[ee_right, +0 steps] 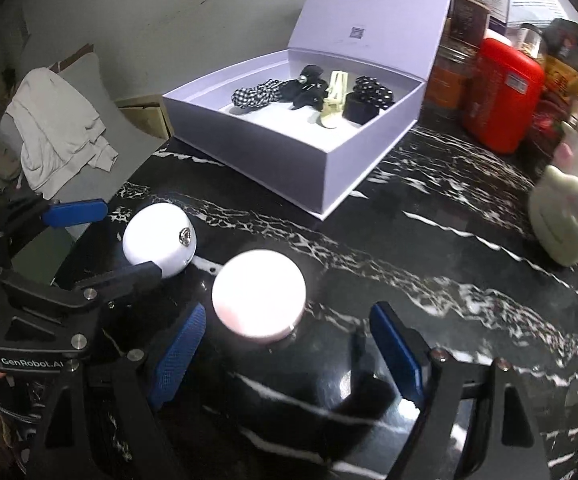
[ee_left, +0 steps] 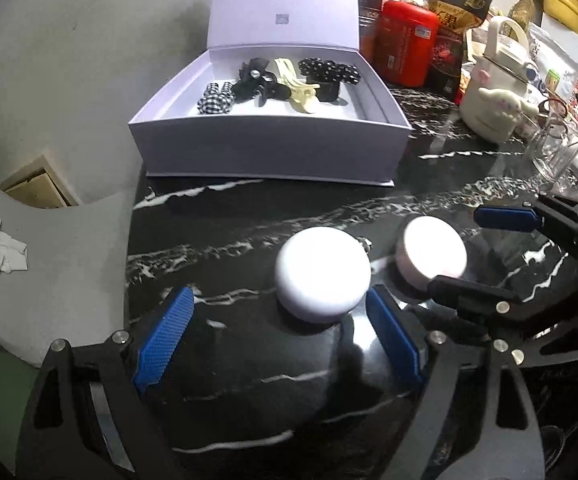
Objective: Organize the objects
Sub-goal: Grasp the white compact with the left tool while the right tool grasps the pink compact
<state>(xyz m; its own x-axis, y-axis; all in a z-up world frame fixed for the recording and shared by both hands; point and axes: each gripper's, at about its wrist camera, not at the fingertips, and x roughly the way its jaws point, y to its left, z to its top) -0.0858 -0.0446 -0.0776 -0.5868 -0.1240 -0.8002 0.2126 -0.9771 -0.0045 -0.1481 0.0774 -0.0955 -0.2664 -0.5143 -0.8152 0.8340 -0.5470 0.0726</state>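
Note:
A white domed round case (ee_left: pixel 323 274) (ee_right: pixel 160 240) lies on the black marble table (ee_left: pixel 249 380), partly between the blue pads of my left gripper (ee_left: pixel 279 340) (ee_right: pixel 131 236), which is open. Its right pad is close to the case. Beside it a flat pink-white round case (ee_left: pixel 431 254) (ee_right: pixel 259 294) sits just inside the tips of my right gripper (ee_right: pixel 287 350) (ee_left: pixel 455 248), also open, with gaps on both sides. Behind stands an open lilac box (ee_left: pixel 265 152) (ee_right: pixel 289 172) holding a checked scrunchie (ee_left: pixel 215 98), black clips and a cream clip (ee_left: pixel 301 88).
A red canister (ee_left: pixel 405 46), snack bags (ee_left: pixel 457 8), a white character kettle (ee_left: pixel 493 96) and a glass cup (ee_left: pixel 557 152) crowd the table's right and back. The table edge runs along the left; a cloth-draped chair (ee_right: pixel 57 140) stands beyond it.

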